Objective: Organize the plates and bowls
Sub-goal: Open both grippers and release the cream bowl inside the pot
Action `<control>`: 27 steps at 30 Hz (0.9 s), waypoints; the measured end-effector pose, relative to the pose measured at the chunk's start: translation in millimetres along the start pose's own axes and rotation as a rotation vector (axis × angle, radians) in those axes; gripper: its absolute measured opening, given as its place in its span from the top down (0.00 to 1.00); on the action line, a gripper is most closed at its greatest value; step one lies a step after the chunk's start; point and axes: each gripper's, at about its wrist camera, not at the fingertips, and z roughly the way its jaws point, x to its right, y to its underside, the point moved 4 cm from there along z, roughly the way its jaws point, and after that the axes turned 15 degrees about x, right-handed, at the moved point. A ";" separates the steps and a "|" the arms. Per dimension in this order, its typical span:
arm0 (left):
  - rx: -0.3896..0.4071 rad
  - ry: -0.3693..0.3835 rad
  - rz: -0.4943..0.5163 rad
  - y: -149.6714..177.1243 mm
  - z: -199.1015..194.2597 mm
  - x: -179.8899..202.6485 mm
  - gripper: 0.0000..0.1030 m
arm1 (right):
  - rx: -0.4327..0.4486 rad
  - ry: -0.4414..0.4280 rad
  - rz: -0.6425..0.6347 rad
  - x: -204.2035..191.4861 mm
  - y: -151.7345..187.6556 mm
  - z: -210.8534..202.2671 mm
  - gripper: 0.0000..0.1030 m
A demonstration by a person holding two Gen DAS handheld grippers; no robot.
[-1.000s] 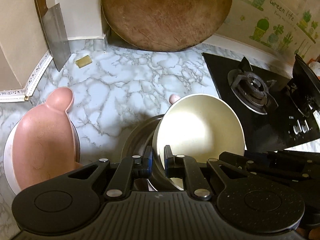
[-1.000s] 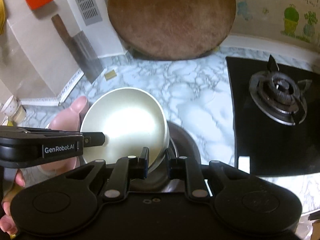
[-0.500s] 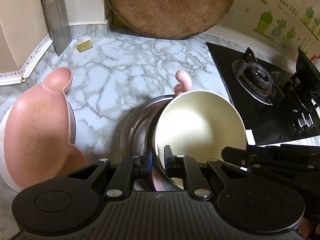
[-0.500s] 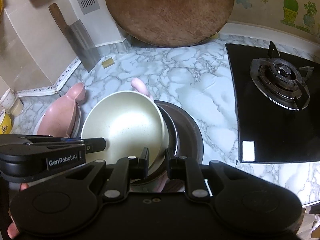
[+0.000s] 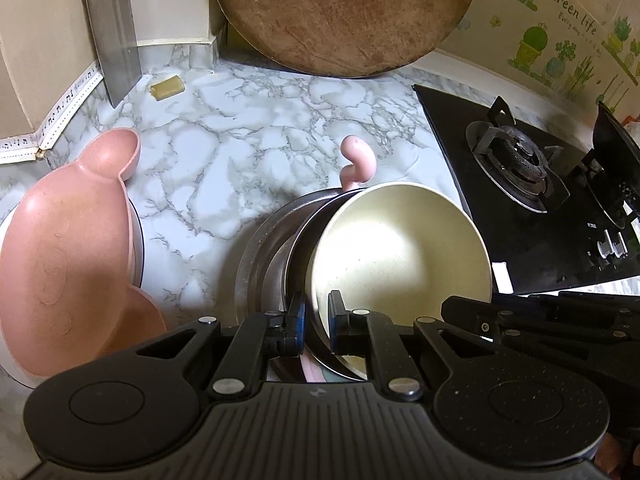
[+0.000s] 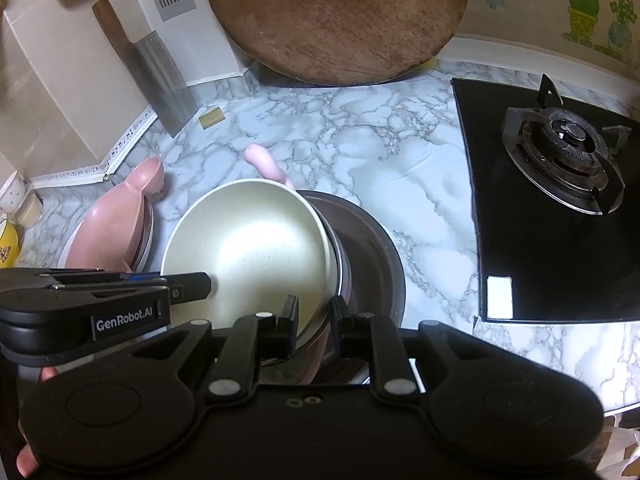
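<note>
A cream bowl (image 5: 400, 256) (image 6: 248, 252) sits tilted inside a steel bowl (image 6: 340, 264), over a wider dark steel dish (image 5: 256, 264) (image 6: 376, 248). My left gripper (image 5: 316, 328) is shut on the cream bowl's near rim. My right gripper (image 6: 314, 320) is shut on the rim at the other side, and the steel bowl's edge lies between its jaws too. Each gripper shows in the other's view: the right gripper (image 5: 460, 308), the left gripper (image 6: 200, 284). A pink ear-shaped tab (image 5: 358, 160) (image 6: 264, 164) sticks out behind the stack. What it belongs to is hidden.
A pink eared plate (image 5: 60, 256) (image 6: 112, 224) rests on a white plate at the left. A cleaver (image 5: 116, 36) and a round wooden board (image 5: 344, 12) lean on the back wall. A black gas hob (image 5: 520, 184) (image 6: 560, 208) lies to the right. Marble counter (image 5: 240, 152) lies between.
Both grippers have lowered the cream bowl toward the steel dish. The pink tab behind the stack shows more, and the pink eared plate looks closer.
</note>
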 end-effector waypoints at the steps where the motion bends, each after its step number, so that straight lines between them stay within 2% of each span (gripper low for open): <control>1: -0.001 0.001 -0.005 0.1 0.5 -0.6 0.90 | -0.001 -0.001 0.000 0.0 0.0 -0.1 0.82; 21: 0.022 -0.016 -0.055 2.7 -2.6 -1.1 0.87 | -0.007 -0.097 -0.077 2.3 -3.7 3.2 0.79; 24: 0.029 -0.018 -0.058 3.5 -4.6 0.3 0.84 | -0.004 -0.113 -0.083 3.1 -3.6 3.0 0.77; 27: 0.035 -0.004 -0.051 3.5 -6.5 3.6 0.75 | -0.003 -0.125 -0.080 2.7 -3.7 3.1 0.72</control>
